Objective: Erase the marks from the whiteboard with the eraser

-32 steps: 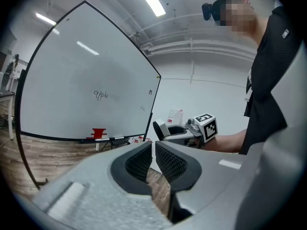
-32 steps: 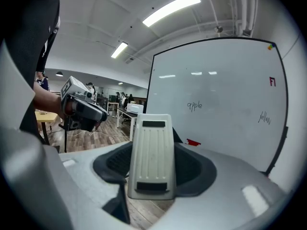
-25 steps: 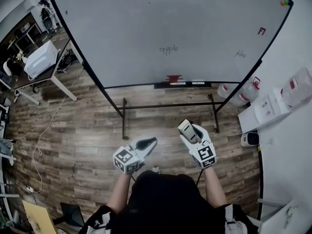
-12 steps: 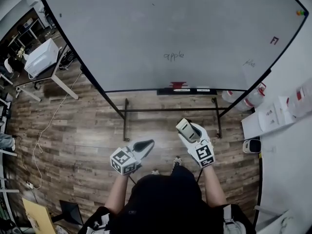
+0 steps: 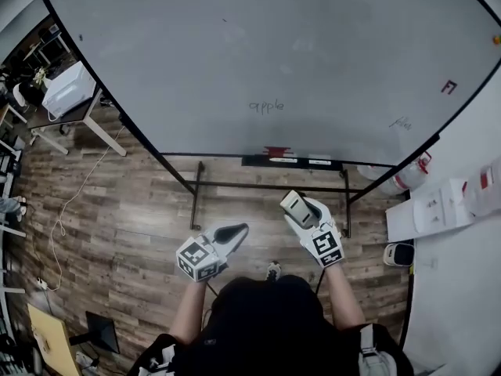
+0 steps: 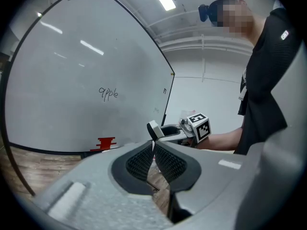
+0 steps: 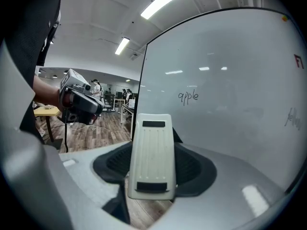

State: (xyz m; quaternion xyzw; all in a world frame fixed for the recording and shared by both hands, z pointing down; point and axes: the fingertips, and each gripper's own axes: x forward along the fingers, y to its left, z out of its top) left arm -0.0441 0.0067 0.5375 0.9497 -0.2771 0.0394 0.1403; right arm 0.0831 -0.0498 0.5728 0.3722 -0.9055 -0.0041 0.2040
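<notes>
A large whiteboard (image 5: 297, 45) on a black stand fills the far half of the head view. The word "apple" (image 5: 266, 106) is written near its middle, with a faint scribble (image 5: 401, 122) and a red mark (image 5: 448, 87) towards its right edge. My right gripper (image 5: 298, 208) is shut on a cream-white eraser (image 7: 152, 152), held well short of the board. My left gripper (image 5: 235, 231) is shut with nothing between its jaws, low at the left. In the left gripper view the right gripper (image 6: 165, 131) shows ahead with the eraser (image 6: 152, 129).
The board's tray (image 5: 291, 161) holds a red item (image 5: 275, 153) and markers. White containers (image 5: 415, 171) and a white shelf with boxes (image 5: 446, 202) stand at the right. A desk with a white box (image 5: 66, 88) is at the far left, and a cable (image 5: 70, 202) runs over the wooden floor.
The whiteboard now looms larger and lower in the head view, so the person has come closer to it. Both grippers kept their hold and pose.
</notes>
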